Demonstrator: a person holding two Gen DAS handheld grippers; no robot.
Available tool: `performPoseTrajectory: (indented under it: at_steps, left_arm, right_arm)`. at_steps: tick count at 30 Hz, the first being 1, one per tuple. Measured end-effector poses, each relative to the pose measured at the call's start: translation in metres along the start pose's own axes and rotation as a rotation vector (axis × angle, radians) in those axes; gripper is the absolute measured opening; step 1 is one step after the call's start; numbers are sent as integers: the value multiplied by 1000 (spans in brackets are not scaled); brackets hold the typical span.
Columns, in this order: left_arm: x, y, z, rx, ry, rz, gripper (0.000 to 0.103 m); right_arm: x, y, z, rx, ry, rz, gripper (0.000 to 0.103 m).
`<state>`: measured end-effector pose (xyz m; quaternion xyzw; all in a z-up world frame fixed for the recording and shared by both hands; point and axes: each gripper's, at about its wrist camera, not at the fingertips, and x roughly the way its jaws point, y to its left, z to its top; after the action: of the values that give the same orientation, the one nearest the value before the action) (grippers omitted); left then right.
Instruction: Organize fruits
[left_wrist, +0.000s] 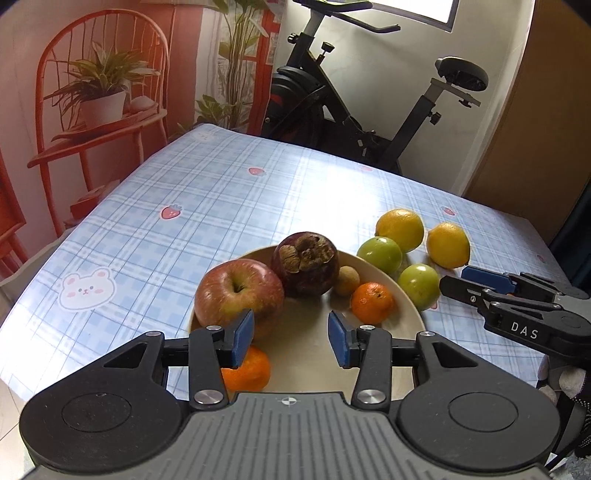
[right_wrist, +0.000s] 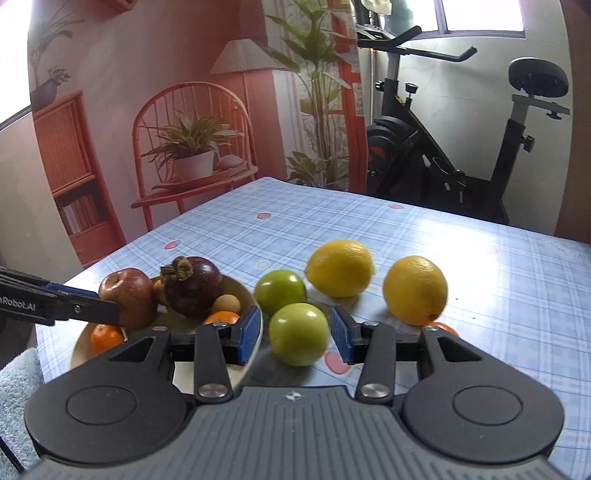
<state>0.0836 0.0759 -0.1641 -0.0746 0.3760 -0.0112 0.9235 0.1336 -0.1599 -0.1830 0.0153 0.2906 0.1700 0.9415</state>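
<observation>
Right gripper (right_wrist: 293, 334): fingers parted, near green fruit (right_wrist: 298, 334) between them at frame centre, pads not touching. Left gripper (left_wrist: 291, 341): fingers parted, empty, over plate (left_wrist: 402, 295); apple (left_wrist: 239, 291) behind left finger.

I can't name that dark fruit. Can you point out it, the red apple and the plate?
Dark purple fruit (left_wrist: 306, 266), left wrist view, its skin below the dried top.
Red apple (left_wrist: 238, 291), left wrist view, beside its stem.
Plate (left_wrist: 408, 310), left wrist view, bare right rim.
</observation>
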Motion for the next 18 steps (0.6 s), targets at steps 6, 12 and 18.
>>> performPoseTrajectory:
  at_steps: [6,12,18]
  left_arm:
    - [14,-23,20,21,9,-57,45]
    - [43,-53,46,46,47,-171,43]
    - [81,-78,65,54,131,-276,43]
  right_arm:
    - [0,-10,-13,4,25,0,45]
    - [12,0,-20,-68,56,12,45]
    - [23,0,-20,-94,69,26,45]
